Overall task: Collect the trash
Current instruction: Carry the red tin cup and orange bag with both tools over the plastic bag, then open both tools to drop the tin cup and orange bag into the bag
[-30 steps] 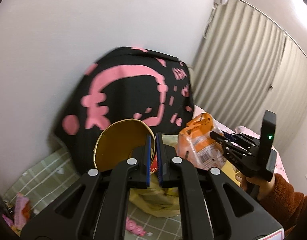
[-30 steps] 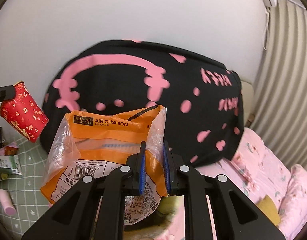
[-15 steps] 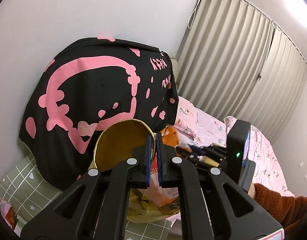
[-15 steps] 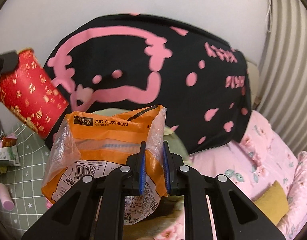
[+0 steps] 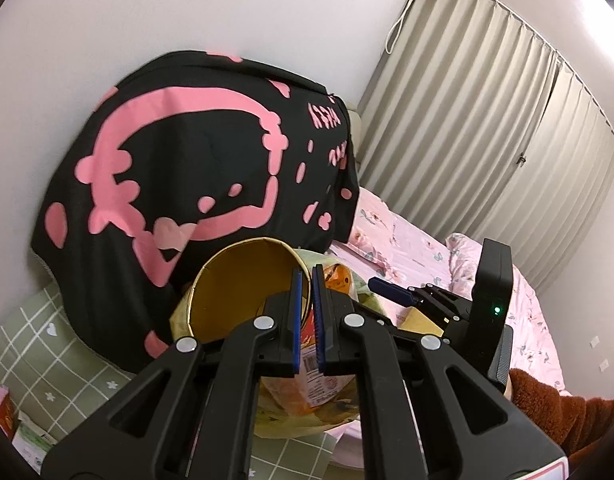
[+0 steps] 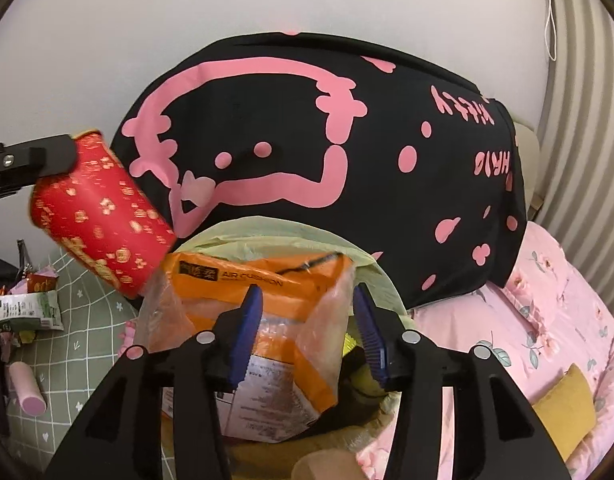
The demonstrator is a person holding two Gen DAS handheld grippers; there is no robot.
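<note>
Right gripper (image 6: 307, 328): its jaws are opening at this moment; the orange wrapper (image 6: 267, 320) sits between the blue pads, which no longer press on it.
Left gripper (image 5: 305, 320): pads together, clamped on the rim of the red paper cup (image 6: 99, 216).
Orange wrapper, place: over the mouth of the pale yellow-green trash bag (image 6: 307, 232), its lower end already inside the opening.
Orange wrapper, axis: long axis runs roughly upright, printed "AIR CUSHION" end up, barcode end down into the bag, leaning slightly toward the camera.
Red paper cup, place: held in the air just left of the bag's mouth, close beside the wrapper's upper corner; whether they touch I cannot tell.
Red paper cup, axis: tilted, base pointing down toward the bag, open mouth (image 5: 243, 284) up and back toward the left gripper.
Done, as judged: 1 piece, the wrapper, is being released into the bag.
Left, as judged: the cup still needs dropping in; loose packets (image 6: 23, 308) and a pink tube (image 6: 25, 388) lie on the green checked mat (image 6: 91, 320) at the left, uncollected.
</note>
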